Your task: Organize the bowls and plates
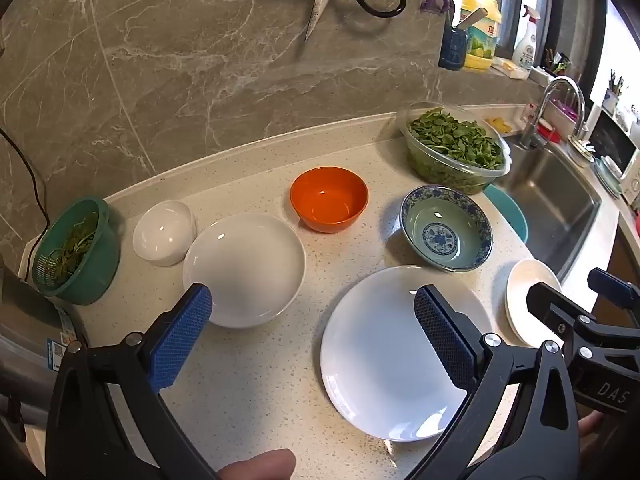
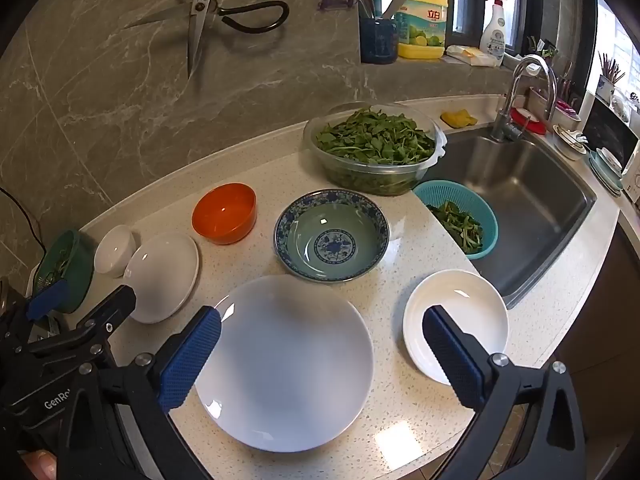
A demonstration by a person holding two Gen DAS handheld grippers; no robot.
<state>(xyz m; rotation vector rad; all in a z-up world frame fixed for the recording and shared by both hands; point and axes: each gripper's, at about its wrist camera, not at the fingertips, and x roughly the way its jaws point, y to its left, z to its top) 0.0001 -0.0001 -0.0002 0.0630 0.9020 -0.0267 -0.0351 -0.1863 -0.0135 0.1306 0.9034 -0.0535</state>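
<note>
- Left hand-held gripper (image 1: 312, 344) was released, jaws spread wide, nothing between them, hovering over the near edge of the counter (image 1: 256, 380).
- Right hand-held gripper (image 2: 320, 354) was likewise released and empty, jaws wide, over the large white plate (image 2: 286, 364).
- Large white plate sat near-centre on the counter; its far rim was just beside the blue patterned bowl (image 2: 331, 236).
- Small white plate (image 2: 460, 304) lay to the right of the large one, near the sink (image 2: 532, 208) edge, apart from it.
- Deep white plate (image 1: 244, 268) sat left of centre, with a small white bowl (image 1: 164, 232) just beside it on the far left; touching or not, could not tell.
- Orange bowl (image 1: 329, 199) stood upright, far of the deep white plate, well left of the blue patterned bowl.
- Clear bowl of greens (image 2: 374, 148) stood at the far right of the counter, by the sink.
- Teal colander (image 2: 460, 216) with some leaves sat in the sink at the counter edge.
- Green colander (image 1: 80, 252) stood at the far left.
- Scissors (image 2: 200, 12) hung on the wall.
</note>
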